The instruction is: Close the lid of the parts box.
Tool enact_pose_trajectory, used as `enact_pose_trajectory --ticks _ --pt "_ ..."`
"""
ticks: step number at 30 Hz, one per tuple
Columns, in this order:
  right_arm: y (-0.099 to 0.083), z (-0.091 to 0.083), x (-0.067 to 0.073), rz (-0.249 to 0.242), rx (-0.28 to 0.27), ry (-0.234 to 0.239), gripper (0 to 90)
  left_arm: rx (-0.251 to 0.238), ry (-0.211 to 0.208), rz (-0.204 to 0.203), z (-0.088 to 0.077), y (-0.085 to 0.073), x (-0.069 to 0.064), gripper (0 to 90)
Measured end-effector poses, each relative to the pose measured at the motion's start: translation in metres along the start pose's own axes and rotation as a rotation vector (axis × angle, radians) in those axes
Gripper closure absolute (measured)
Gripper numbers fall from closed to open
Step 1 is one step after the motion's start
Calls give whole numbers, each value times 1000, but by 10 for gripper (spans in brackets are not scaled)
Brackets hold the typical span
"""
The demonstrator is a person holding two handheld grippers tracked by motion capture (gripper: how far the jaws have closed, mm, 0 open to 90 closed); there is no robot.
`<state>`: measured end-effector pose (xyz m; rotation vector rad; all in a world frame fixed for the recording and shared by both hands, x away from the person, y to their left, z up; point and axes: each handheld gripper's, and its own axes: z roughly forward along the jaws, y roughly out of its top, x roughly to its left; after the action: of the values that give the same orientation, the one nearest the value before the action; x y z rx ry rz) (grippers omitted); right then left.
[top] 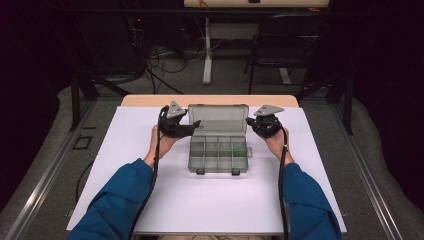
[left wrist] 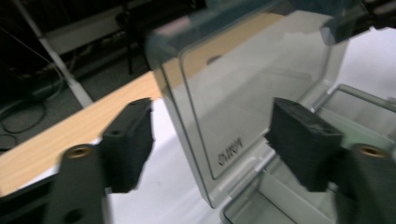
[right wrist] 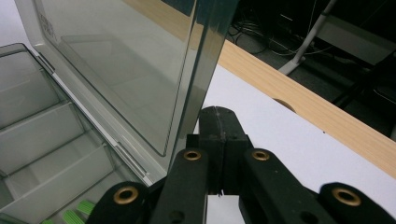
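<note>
A clear grey compartment box point(top: 218, 165) lies open on the white sheet, its lid point(top: 218, 119) standing upright at the back. Small green pieces point(top: 237, 149) lie in one right-hand compartment and show again as green pieces point(right wrist: 77, 212) in the right gripper view. My left gripper point(top: 195, 124) is at the lid's left edge. In the left gripper view the left gripper point(left wrist: 215, 144) is open, the lid point(left wrist: 252, 79) edge standing between its pads without touching them. My right gripper point(top: 249, 121) is shut beside the lid's right edge, and the right gripper point(right wrist: 219, 135) has nothing between its jaws.
The white sheet point(top: 200, 200) covers a wooden table whose far edge point(top: 150, 100) shows bare. Beyond it are a table leg point(top: 207, 50), a chair point(top: 285, 45) and floor cables. Blue-sleeved forearms come in from the bottom at both sides of the box.
</note>
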<state>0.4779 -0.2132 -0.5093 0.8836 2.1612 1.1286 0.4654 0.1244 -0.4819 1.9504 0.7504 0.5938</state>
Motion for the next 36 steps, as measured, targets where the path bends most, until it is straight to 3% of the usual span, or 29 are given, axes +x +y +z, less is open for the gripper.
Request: enact_pose_trajectory --ticks 6,14,18,23,29,31,34,36 --pt "1 -1 1 -9 5 -6 900 -32 14 12 -3 6 5 586" --pt "2 0 2 -15 22 -22 890 -51 11 15 -2 3 11 722" --pt "2 -3 -1 -6 48 -59 717 -56 4 17 -2 2 12 729" --pt "2 -11 -5 -9 71 -94 424 -61 0 19 -1 2 13 733" --pt "9 -23 -7 -7 59 -61 227 -60 -1 26 -1 2 13 731" --pt "15 -27 -6 -7 44 -50 257 -60 -2 28 -1 2 13 731" --pt "27 -31 -5 -5 19 -40 404 -62 -5 30 -1 1 14 732" --pt "35 -31 -6 9 16 -8 475 -61 -5 33 -1 1 14 733"
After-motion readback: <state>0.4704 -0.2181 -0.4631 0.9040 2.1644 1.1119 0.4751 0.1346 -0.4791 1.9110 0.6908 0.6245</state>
